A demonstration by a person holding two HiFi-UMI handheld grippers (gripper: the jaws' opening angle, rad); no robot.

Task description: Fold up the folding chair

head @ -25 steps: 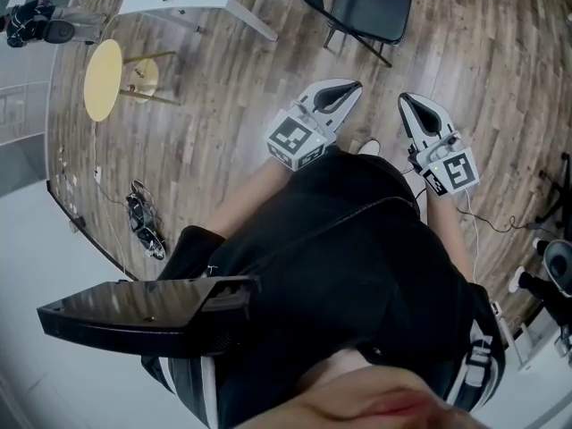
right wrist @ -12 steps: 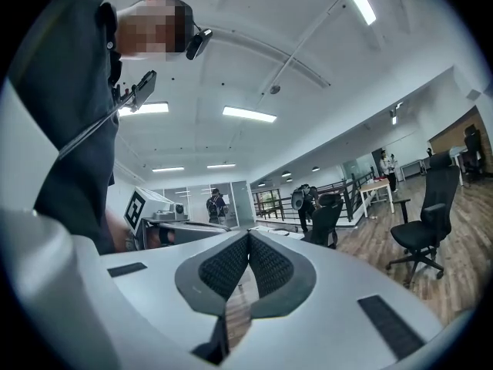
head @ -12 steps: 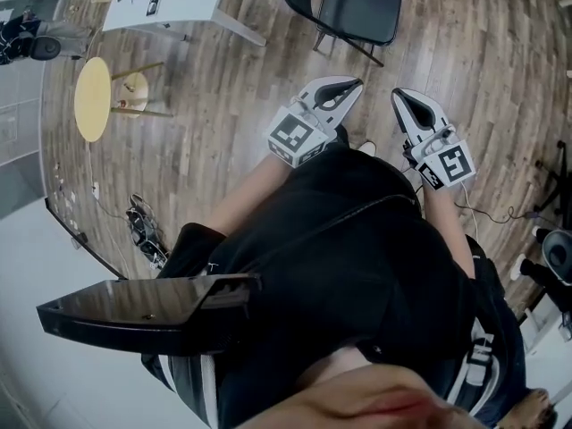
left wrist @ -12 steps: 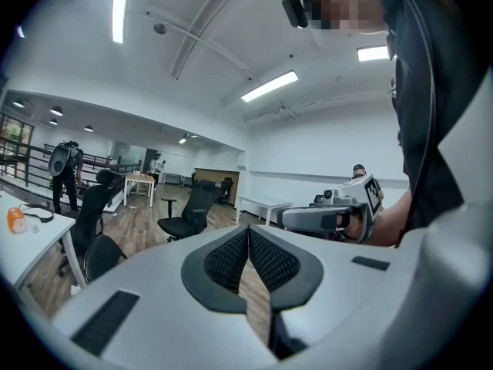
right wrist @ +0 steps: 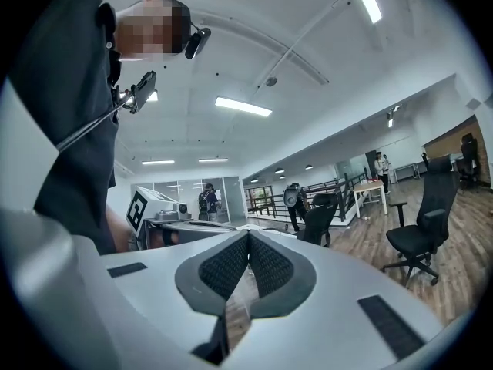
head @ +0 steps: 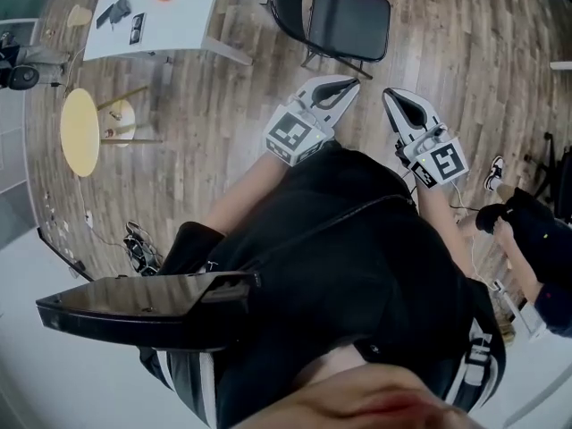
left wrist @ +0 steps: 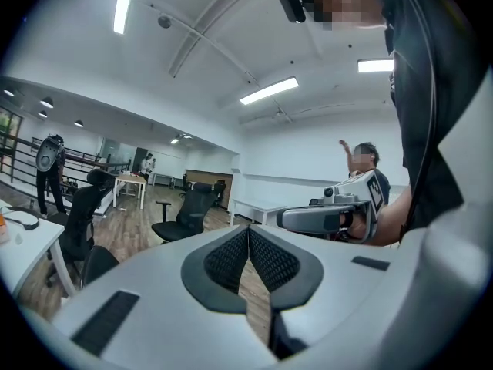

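The left gripper (head: 338, 91) and the right gripper (head: 396, 102) were held side by side above the wooden floor (head: 223, 105), in front of the person's black shirt. The jaws of the left gripper were clenched together with nothing between them, and the jaws of the right gripper were clenched and empty as well (the ribbed pads met in one line). The black folding chair (head: 347, 22) stood on the floor ahead of both grippers, apart from them, with its seat unfolded, just beside the right corner of the white counter (head: 183, 21)
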